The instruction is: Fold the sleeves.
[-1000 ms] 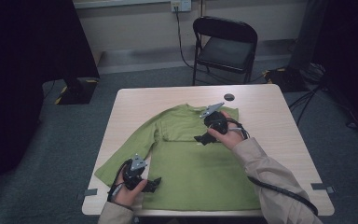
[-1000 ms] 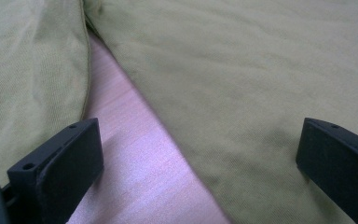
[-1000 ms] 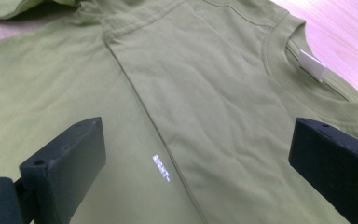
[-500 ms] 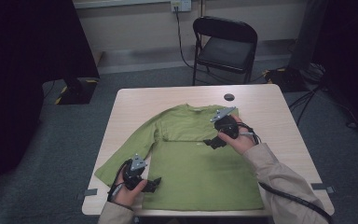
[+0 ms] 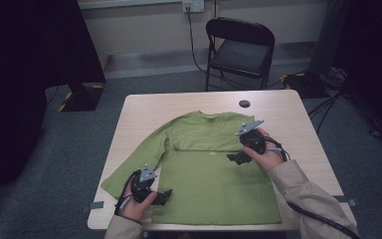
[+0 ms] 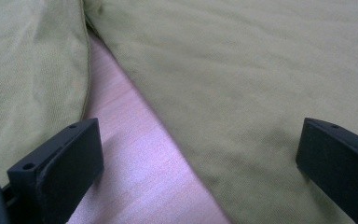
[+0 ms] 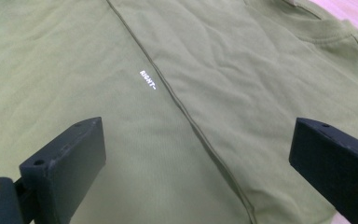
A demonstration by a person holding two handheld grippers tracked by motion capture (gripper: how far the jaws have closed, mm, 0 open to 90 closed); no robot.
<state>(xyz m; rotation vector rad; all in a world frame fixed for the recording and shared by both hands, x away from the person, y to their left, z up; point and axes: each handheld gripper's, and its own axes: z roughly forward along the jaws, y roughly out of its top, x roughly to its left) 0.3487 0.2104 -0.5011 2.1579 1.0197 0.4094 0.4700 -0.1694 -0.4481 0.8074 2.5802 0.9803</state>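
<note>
A green long-sleeved shirt (image 5: 214, 184) lies flat on the light wooden table (image 5: 278, 107), collar at the far side and one sleeve (image 5: 134, 159) stretched out to the near left. My left gripper (image 5: 165, 195) rests at the shirt's near left edge. In the left gripper view it (image 6: 200, 158) is open, straddling a strip of bare table (image 6: 144, 158) between sleeve (image 6: 28, 70) and body (image 6: 242, 70). My right gripper (image 5: 235, 158) hovers over the shirt's right middle. It (image 7: 196, 163) is open above a straight cloth edge (image 7: 186, 116) and a small white print (image 7: 147, 80).
A small black round object (image 5: 244, 103) sits on the table beyond the collar. A black folding chair (image 5: 239, 47) stands behind the table. Cables and dark gear (image 5: 328, 79) lie on the floor at the right, and a dark curtain (image 5: 30, 59) hangs at the left.
My right gripper has moved to the right and a little nearer over the shirt. The left gripper has stayed where it was.
</note>
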